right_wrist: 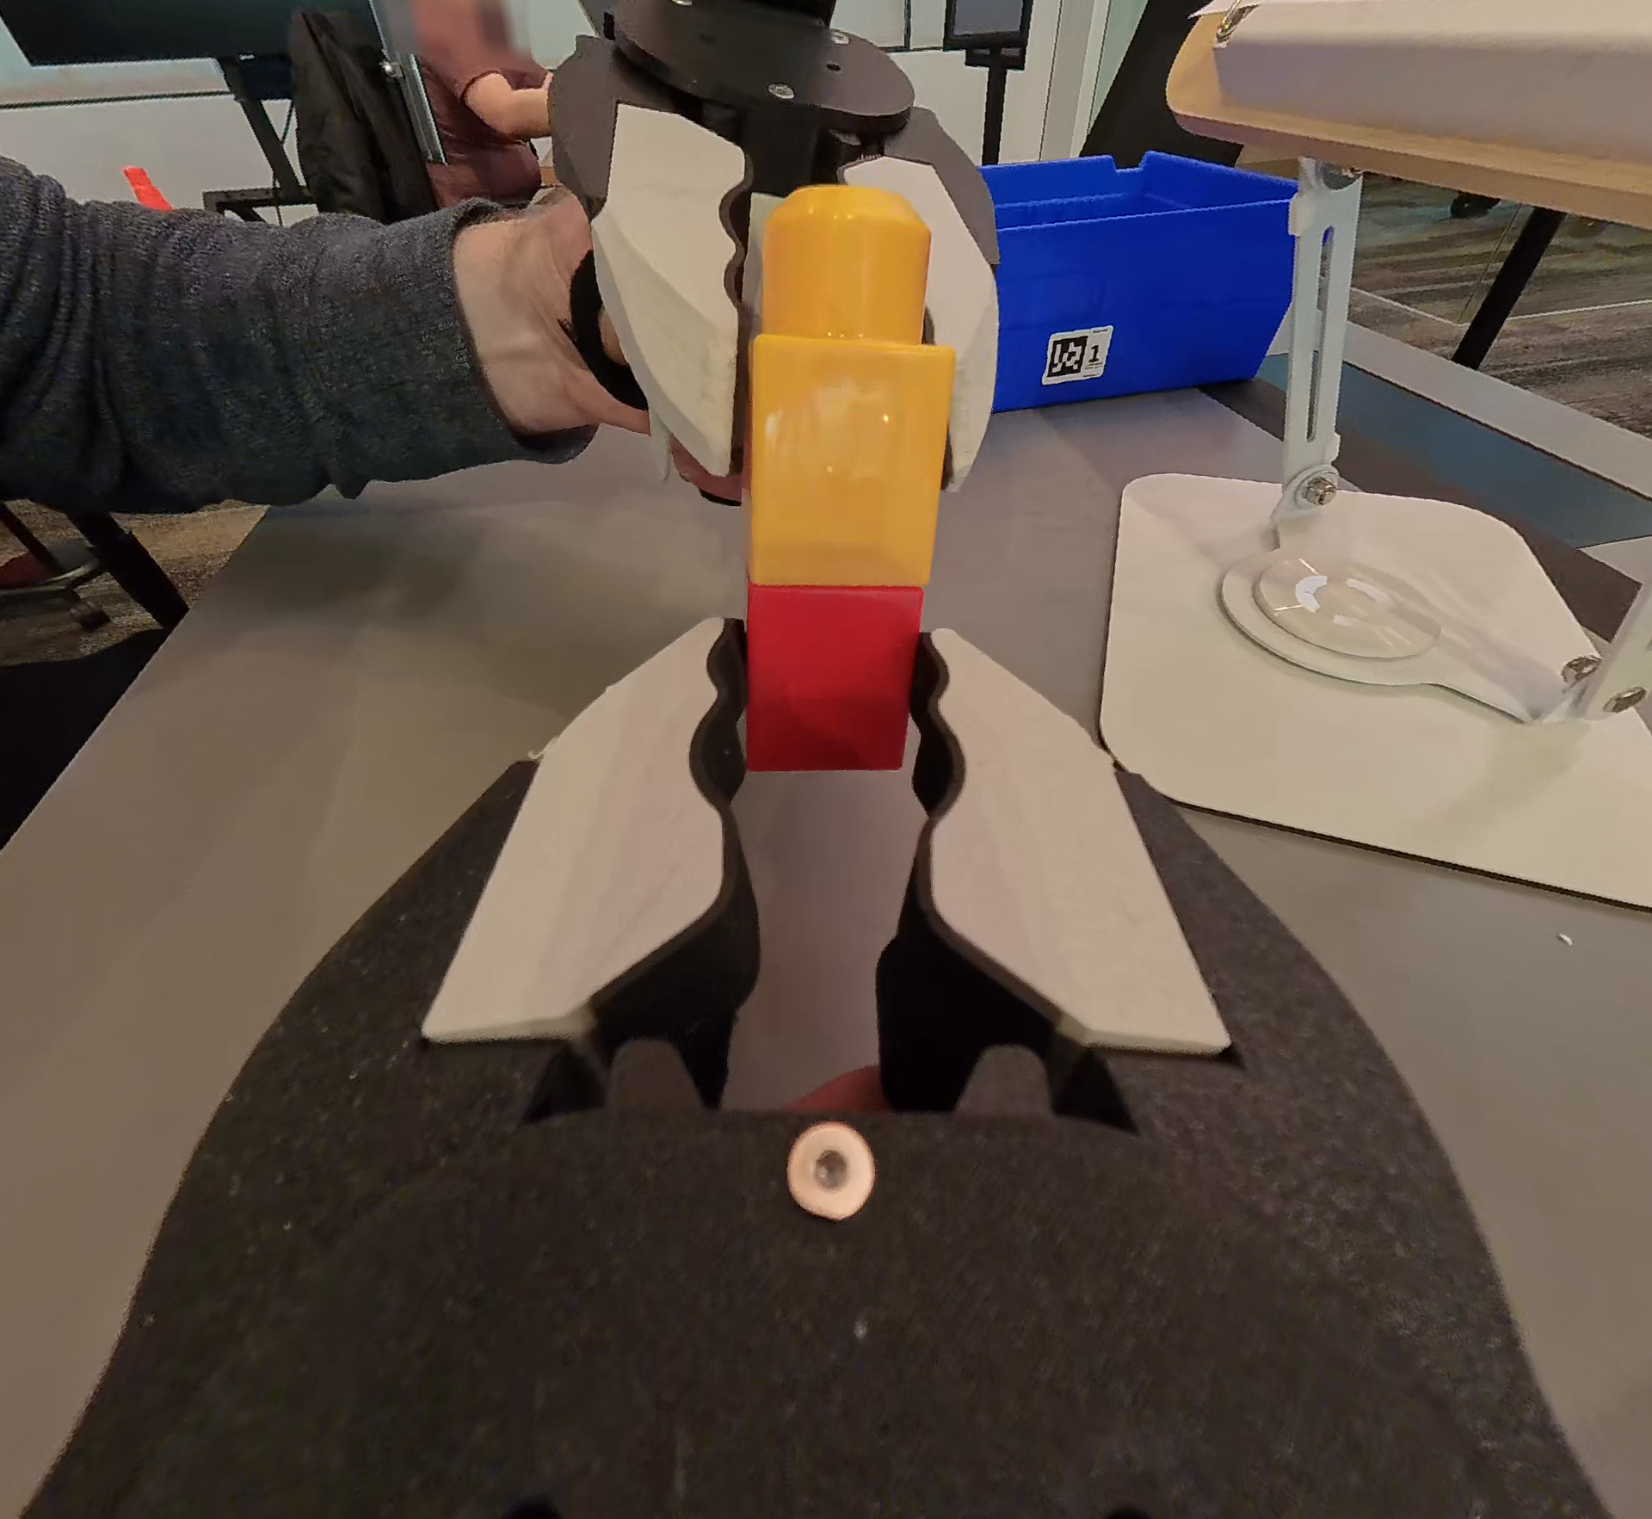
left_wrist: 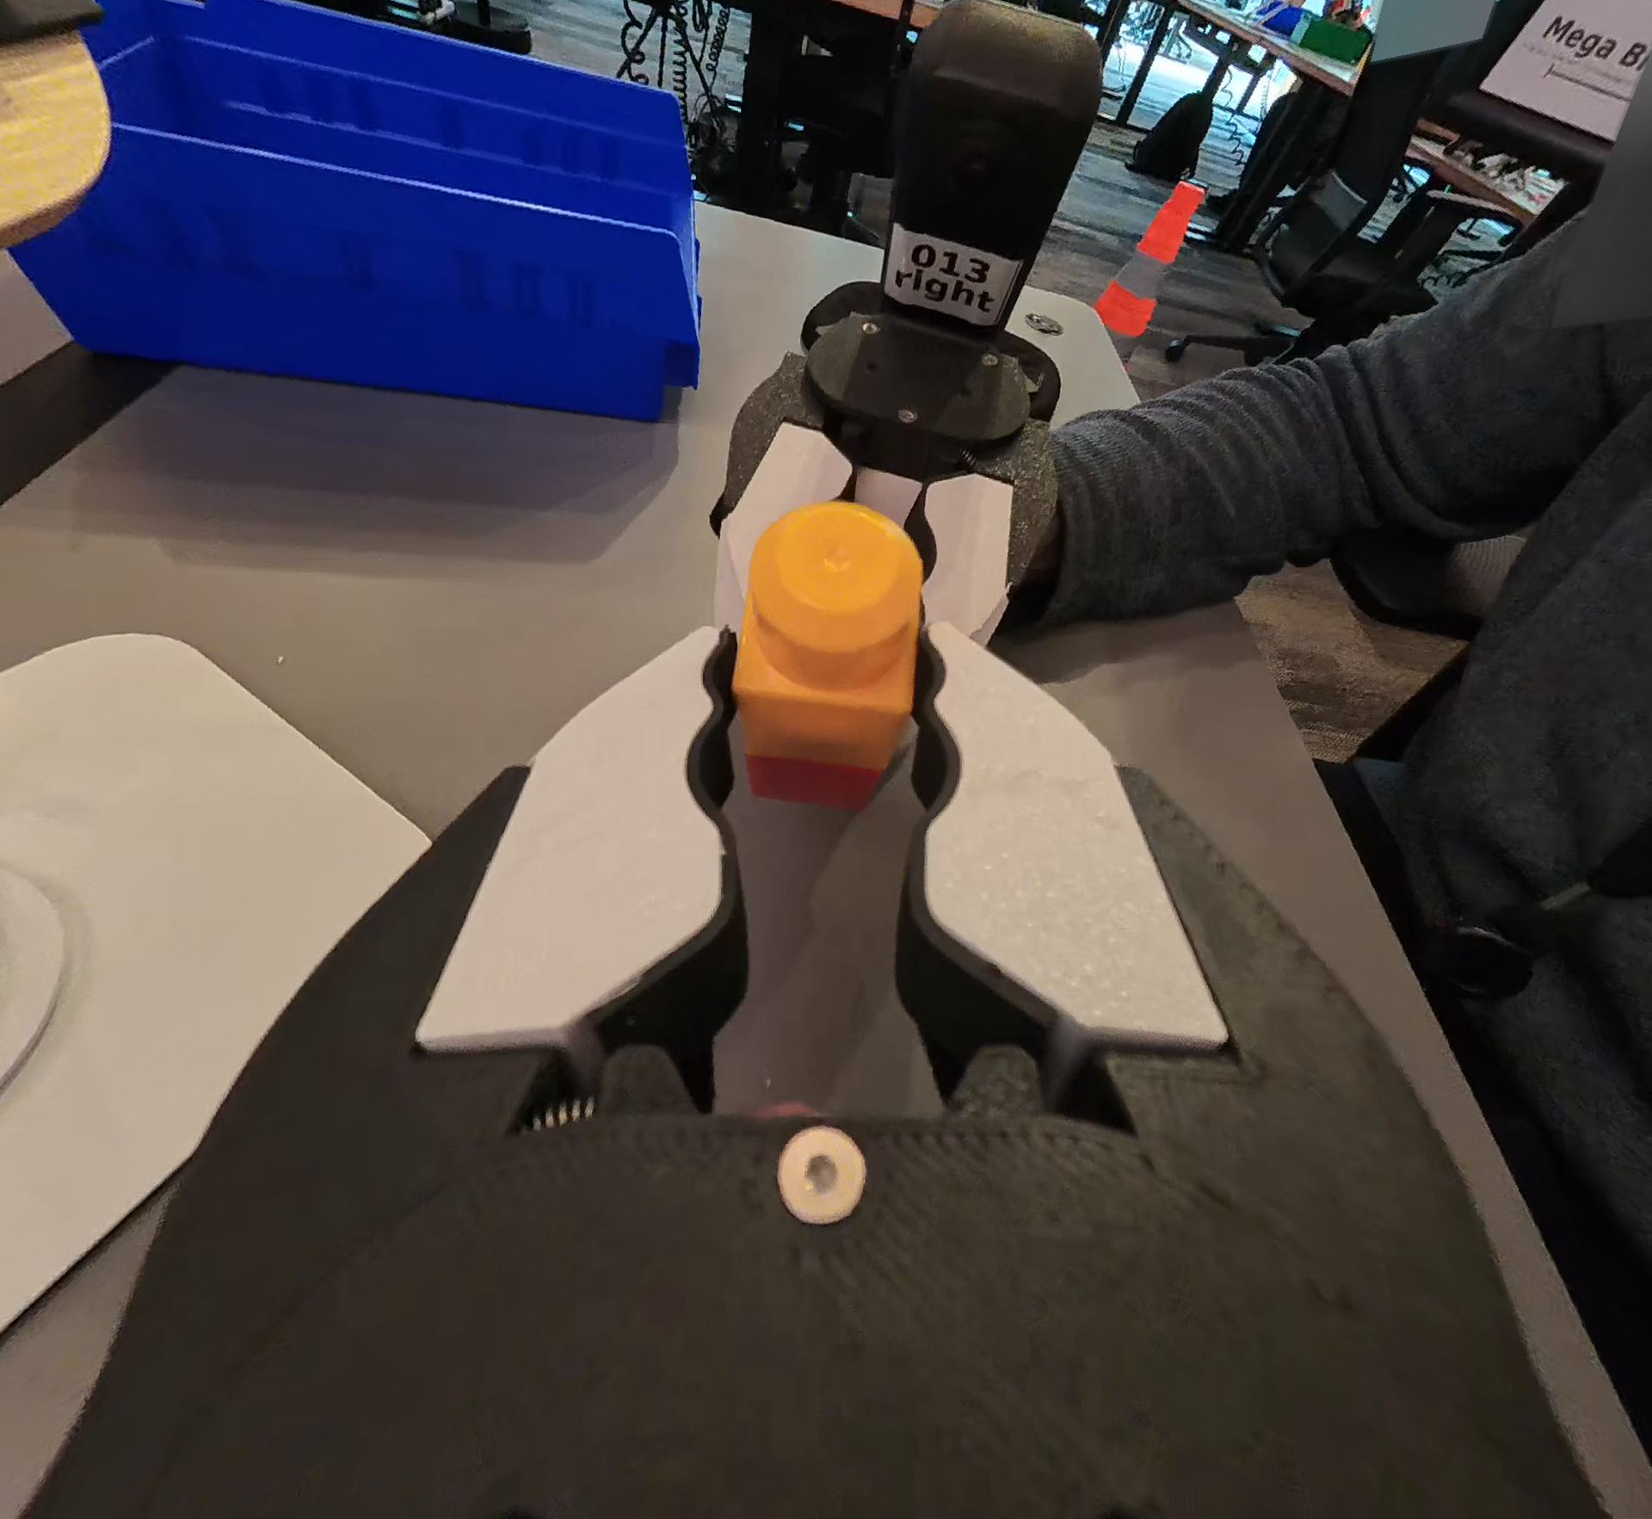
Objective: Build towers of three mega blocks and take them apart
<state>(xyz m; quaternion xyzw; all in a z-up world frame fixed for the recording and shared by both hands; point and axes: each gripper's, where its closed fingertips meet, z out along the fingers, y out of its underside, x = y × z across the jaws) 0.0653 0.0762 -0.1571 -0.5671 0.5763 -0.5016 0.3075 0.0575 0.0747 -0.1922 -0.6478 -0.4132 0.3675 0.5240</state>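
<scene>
An orange block (left_wrist: 827,653) sits stacked on a red block (left_wrist: 809,783), and the pair is held above the grey table (left_wrist: 358,546). My left gripper (left_wrist: 824,653) is shut on the orange block's sides. My right gripper (right_wrist: 827,644) is shut on the red block (right_wrist: 831,680). In the right wrist view the orange block (right_wrist: 845,448) stands upright, with the left gripper (right_wrist: 840,457) clamping it from the far side. In the left wrist view the right gripper's white fingers (left_wrist: 778,492) show behind the stack. A small red shape (right_wrist: 840,1092) shows low between my right fingers; I cannot tell what it is.
A blue bin (left_wrist: 358,224) stands at the back left of the table and also shows in the right wrist view (right_wrist: 1135,278). A white stand base (right_wrist: 1341,671) lies beside the stack. A person's grey sleeve (left_wrist: 1341,475) reaches in from the right. An orange cone (left_wrist: 1153,260) is on the floor beyond.
</scene>
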